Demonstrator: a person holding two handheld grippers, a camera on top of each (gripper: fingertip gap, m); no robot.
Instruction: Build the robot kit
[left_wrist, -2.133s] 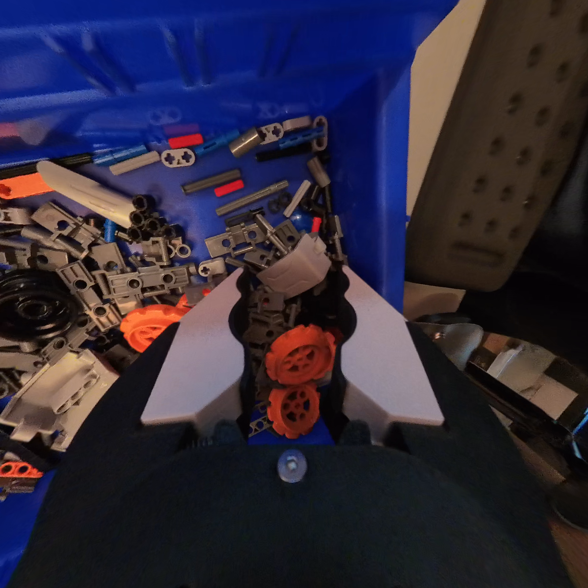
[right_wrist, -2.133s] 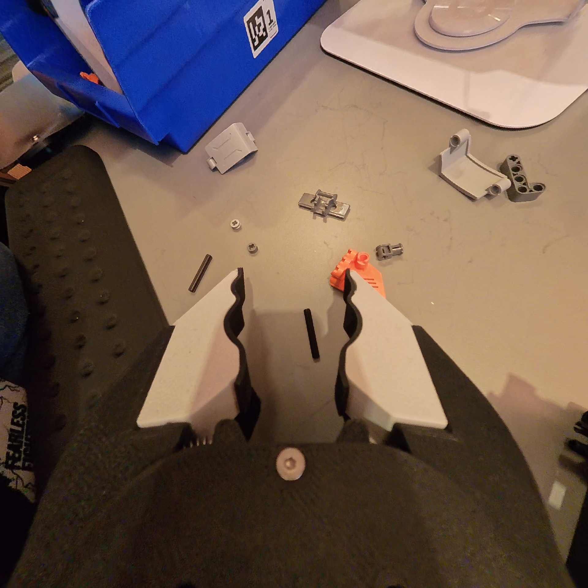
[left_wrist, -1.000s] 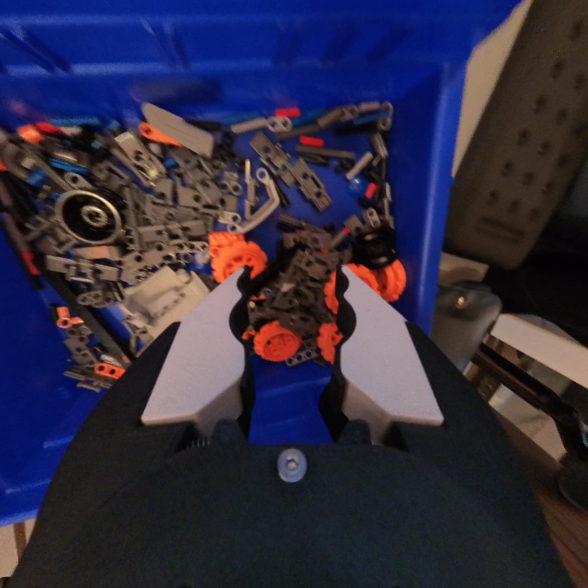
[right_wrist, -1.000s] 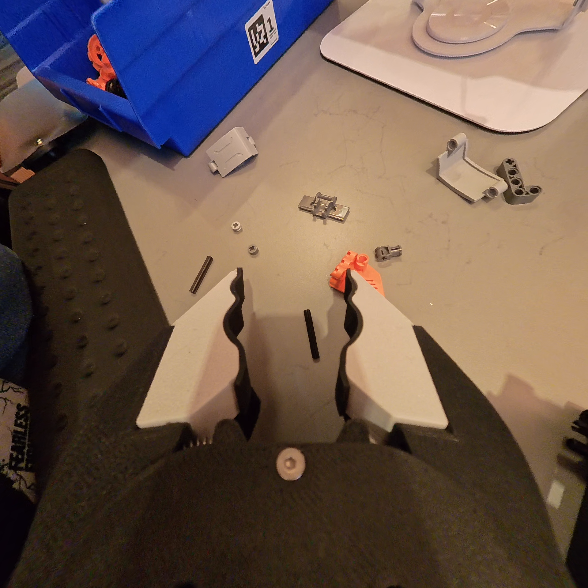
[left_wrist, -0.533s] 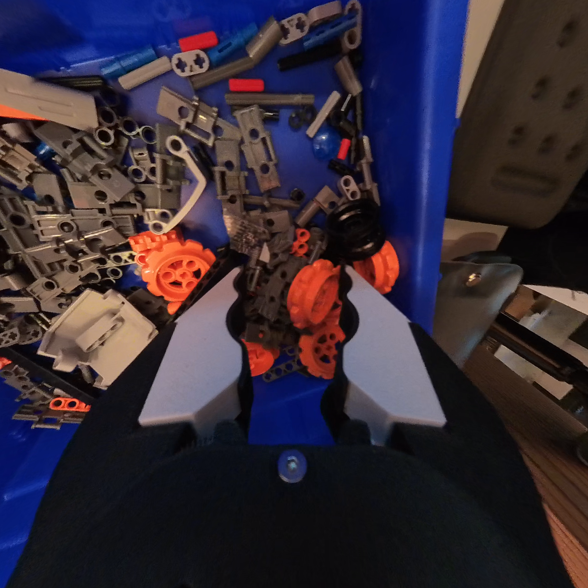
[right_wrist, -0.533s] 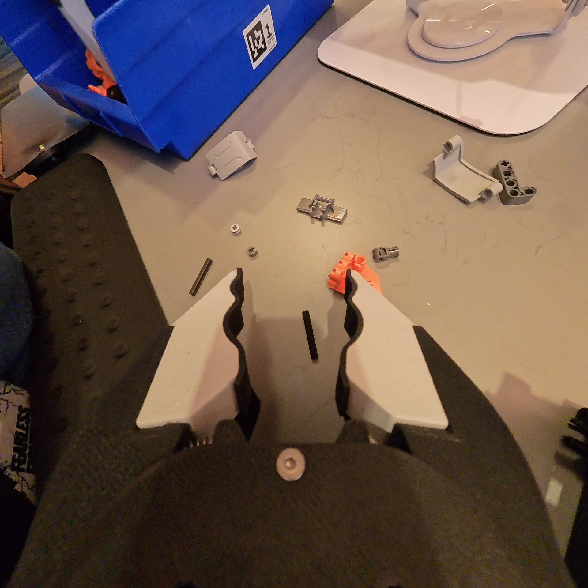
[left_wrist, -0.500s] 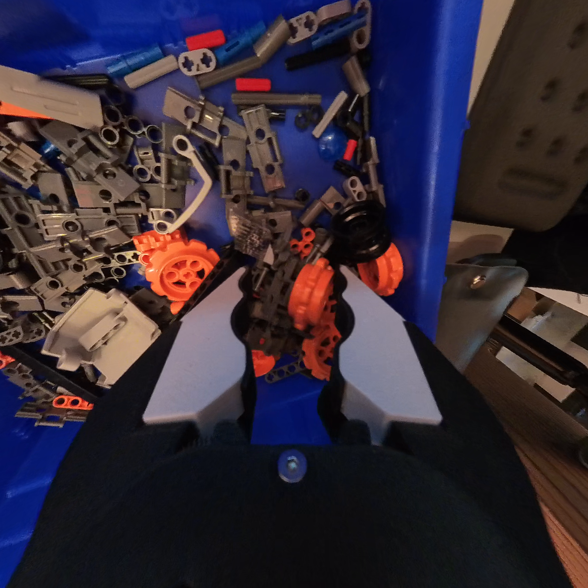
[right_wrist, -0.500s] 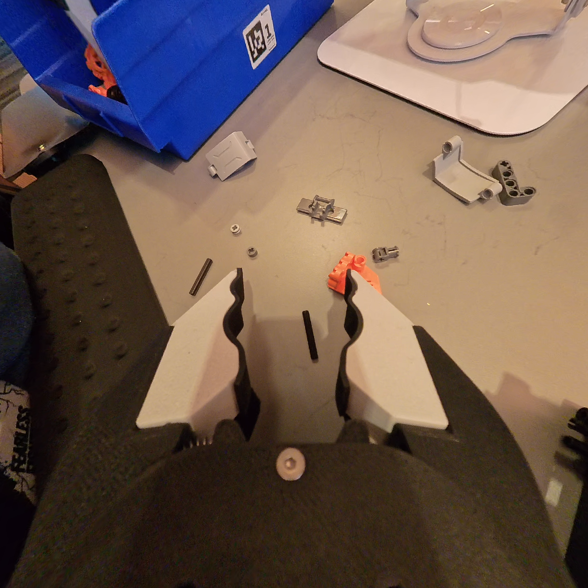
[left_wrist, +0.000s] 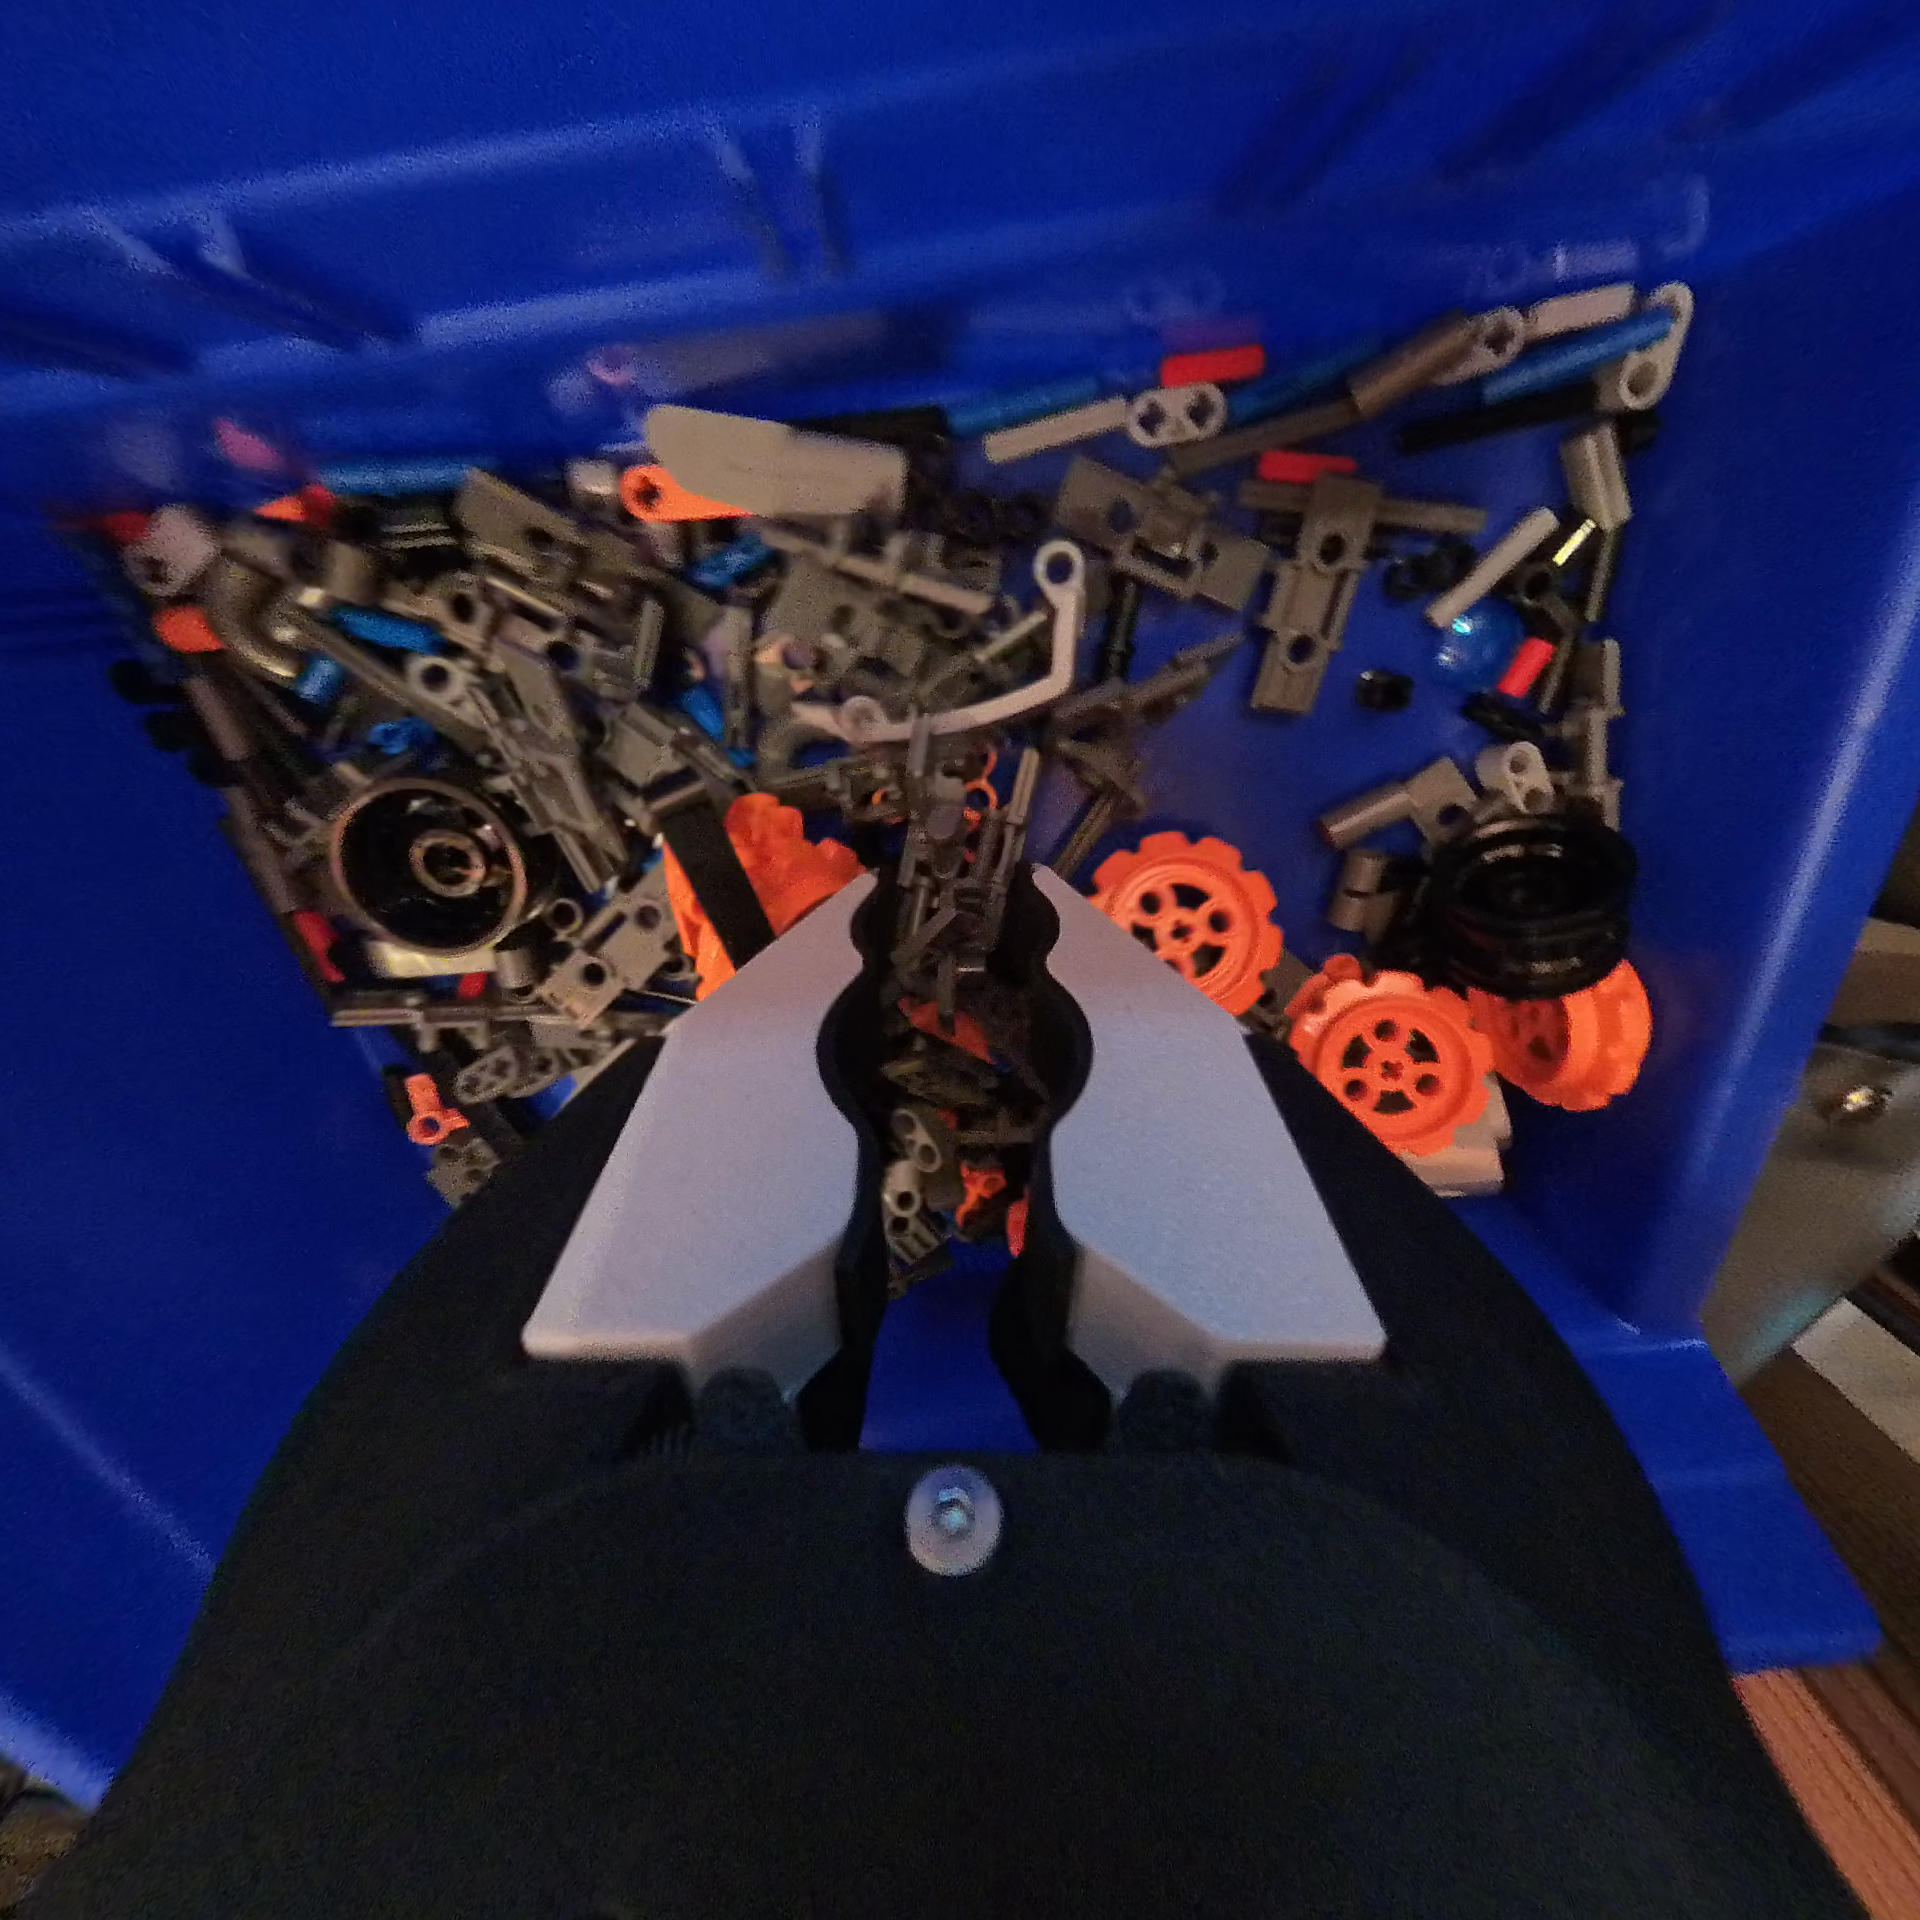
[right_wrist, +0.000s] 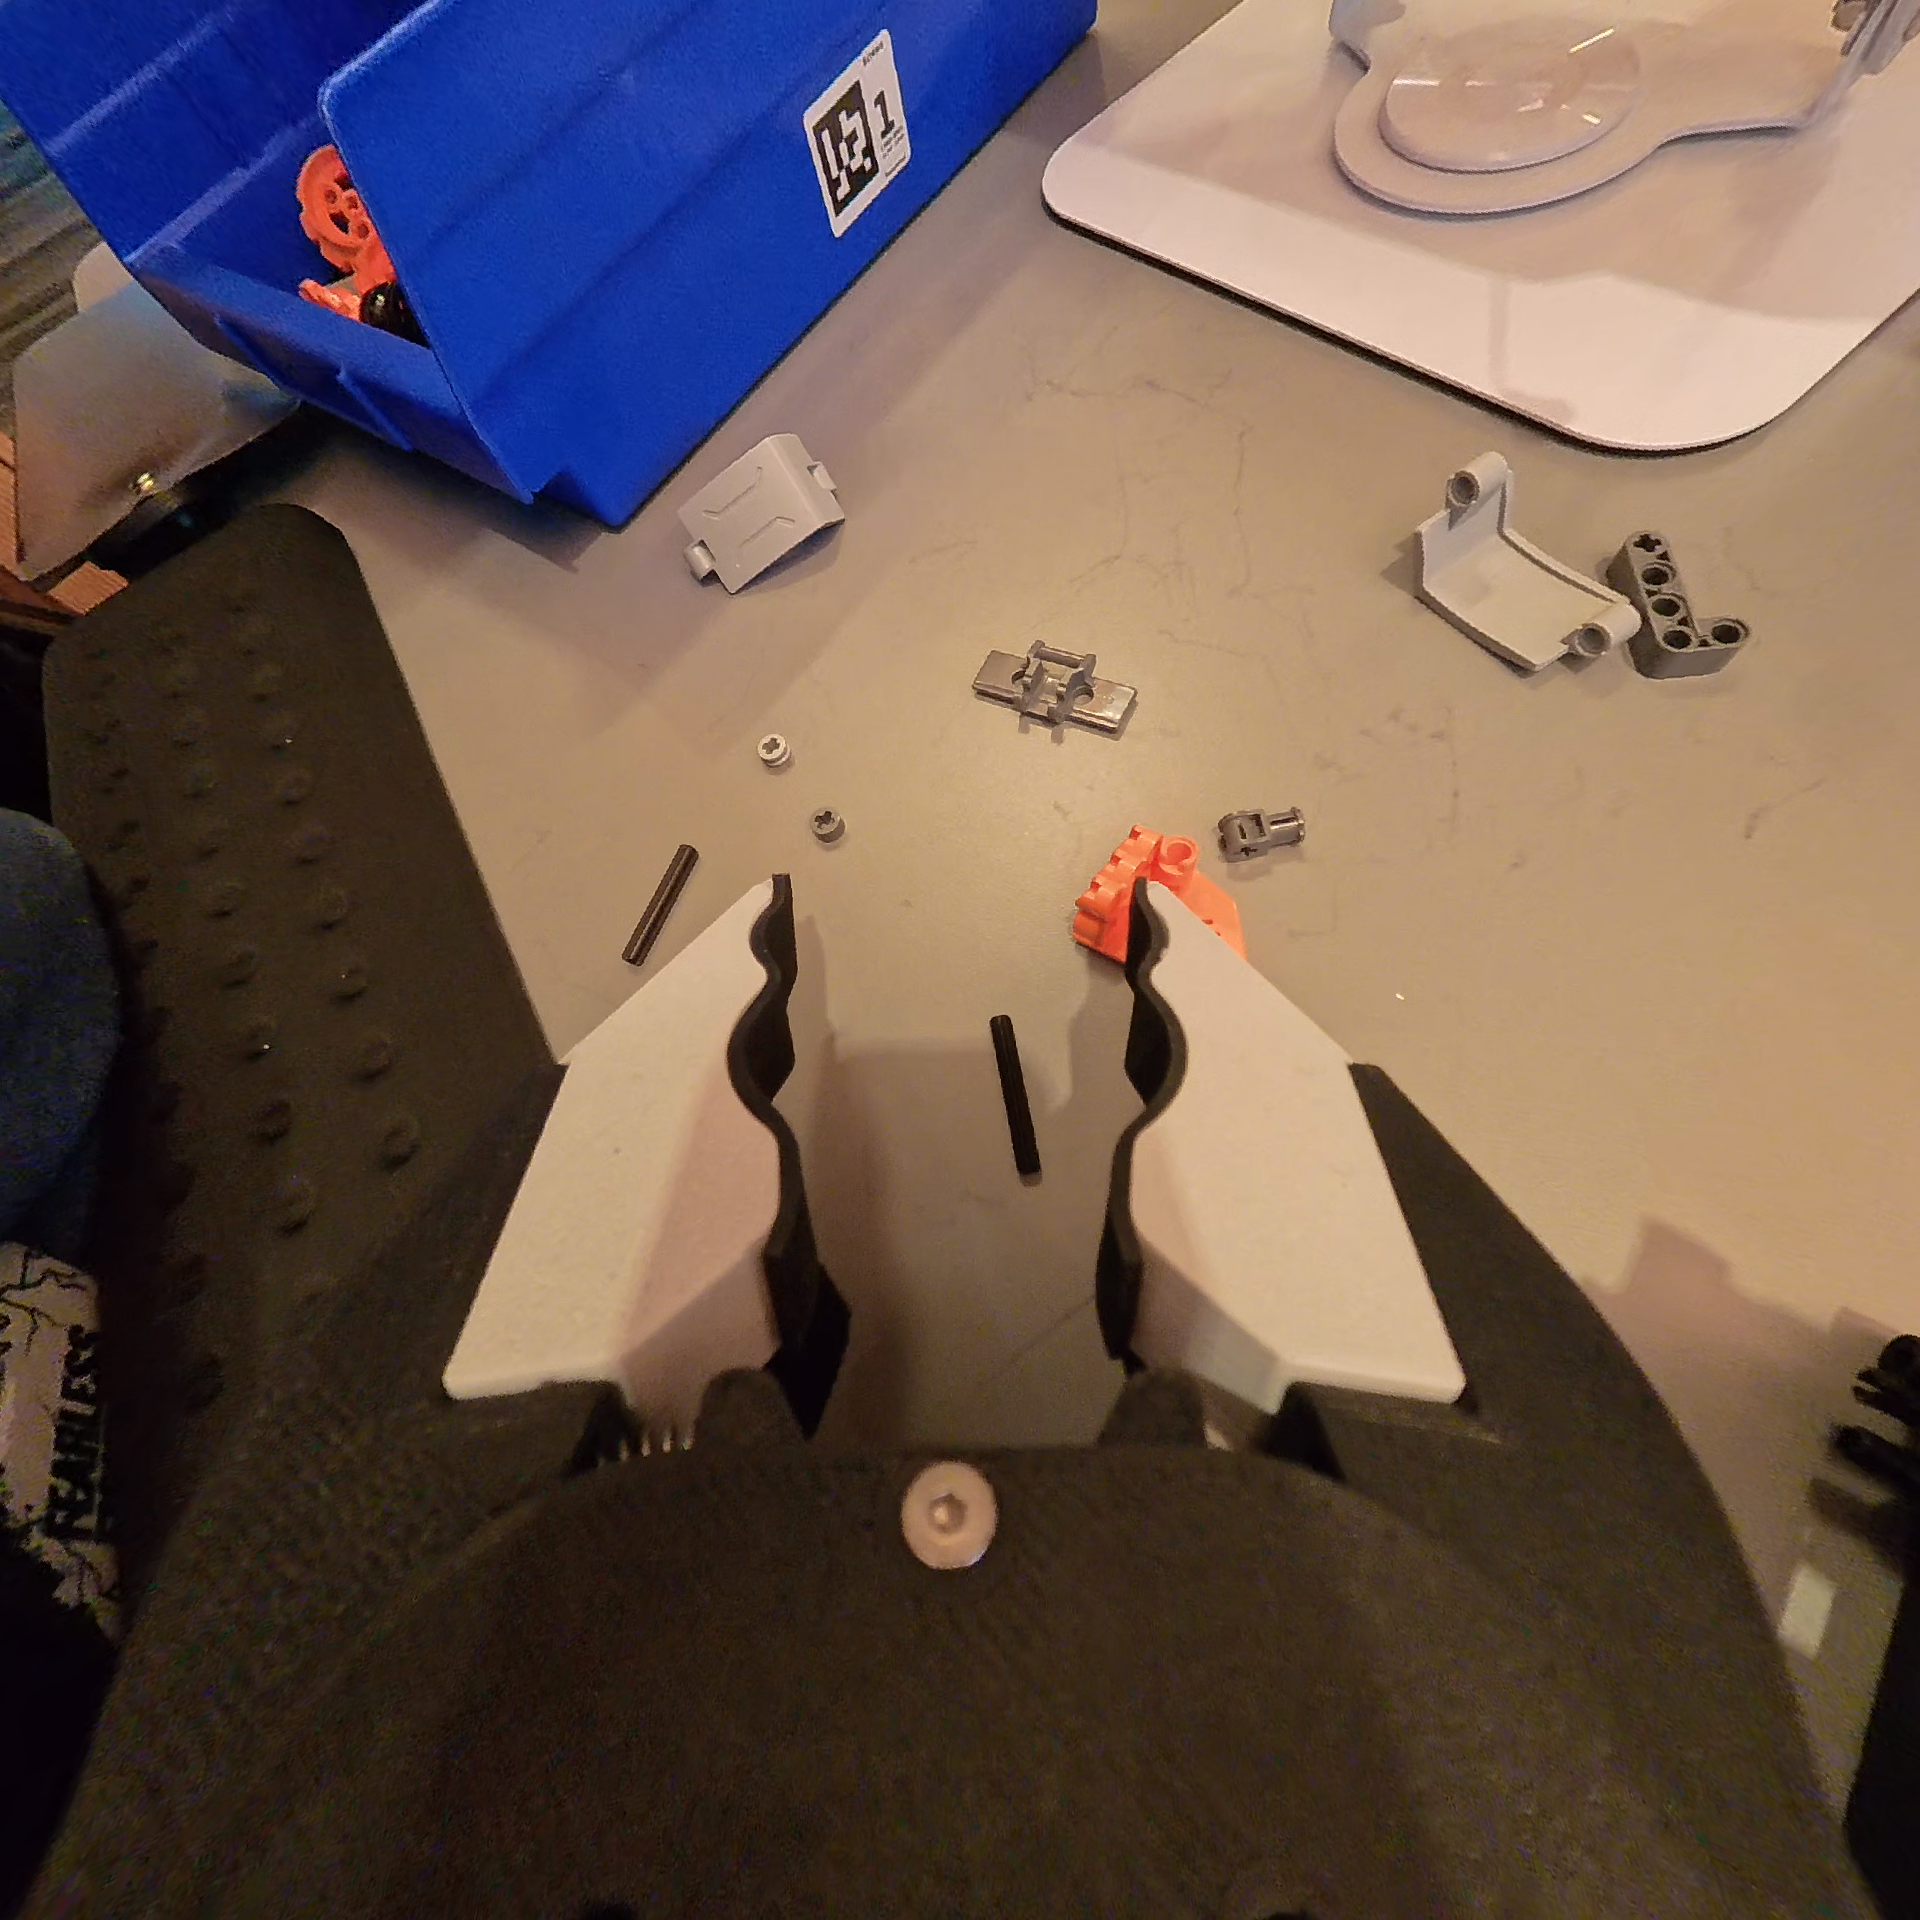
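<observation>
My left gripper (left_wrist: 951, 883) is inside a blue bin (left_wrist: 935, 208) of loose building pieces. It is shut on a tangled clump of dark grey and orange pieces (left_wrist: 956, 1049), held above the pile. Three orange toothed wheels (left_wrist: 1195, 920) and a black tyre (left_wrist: 1527, 904) lie to its right. My right gripper (right_wrist: 958, 888) is open and empty, low over the grey table (right_wrist: 1455, 1039). A short black axle (right_wrist: 1015, 1096) lies on the table between its fingers. An orange piece (right_wrist: 1112, 899) lies at its right fingertip.
The blue bin (right_wrist: 623, 208) stands at the table's far left, a white mat (right_wrist: 1507, 312) far right. Loose on the table: grey panel (right_wrist: 764, 514), track link (right_wrist: 1055, 691), curved panel (right_wrist: 1507, 582), angled beam (right_wrist: 1673, 613), small connector (right_wrist: 1260, 828), two bushes (right_wrist: 774, 748), another black axle (right_wrist: 660, 904). Black studded pad (right_wrist: 260, 831) on the left. Some 30 centimeters of space lies between my two pairs of fingers.
My left gripper has closed on the clump of pieces and drawn back from the pile with it. The right gripper has hardly moved.
</observation>
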